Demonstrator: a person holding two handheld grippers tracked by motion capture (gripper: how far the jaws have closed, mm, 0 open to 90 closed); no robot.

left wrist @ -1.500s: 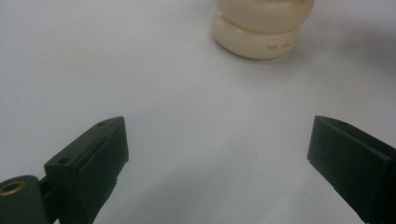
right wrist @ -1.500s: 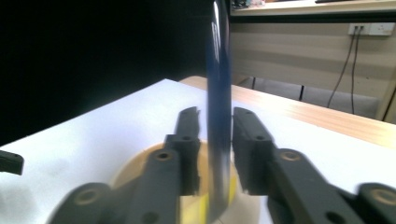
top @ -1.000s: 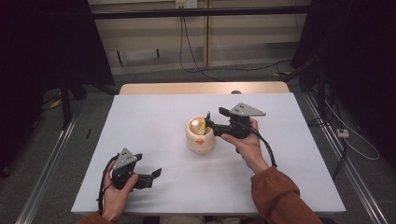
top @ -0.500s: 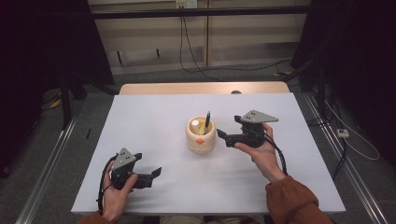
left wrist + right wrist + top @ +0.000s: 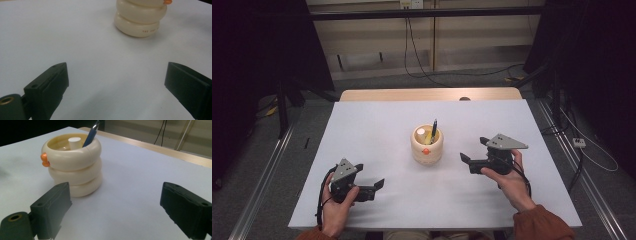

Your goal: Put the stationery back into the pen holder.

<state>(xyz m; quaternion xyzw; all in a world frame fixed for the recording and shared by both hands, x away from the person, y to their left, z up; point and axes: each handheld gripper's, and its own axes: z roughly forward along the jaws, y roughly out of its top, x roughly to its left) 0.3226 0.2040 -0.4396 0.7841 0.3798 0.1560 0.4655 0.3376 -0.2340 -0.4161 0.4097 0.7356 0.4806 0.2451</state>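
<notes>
Both grippers spread, empty: left gripper [image 5: 371, 187] near table [image 5: 362, 130] front edge, right gripper [image 5: 473, 156] beside holder [image 5: 427, 148].

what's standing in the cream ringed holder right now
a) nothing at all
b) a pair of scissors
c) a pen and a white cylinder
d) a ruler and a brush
c: a dark blue pen leans on the rim of the cream holder, and a short white cylinder stands inside it; both also show from the high view.
</notes>
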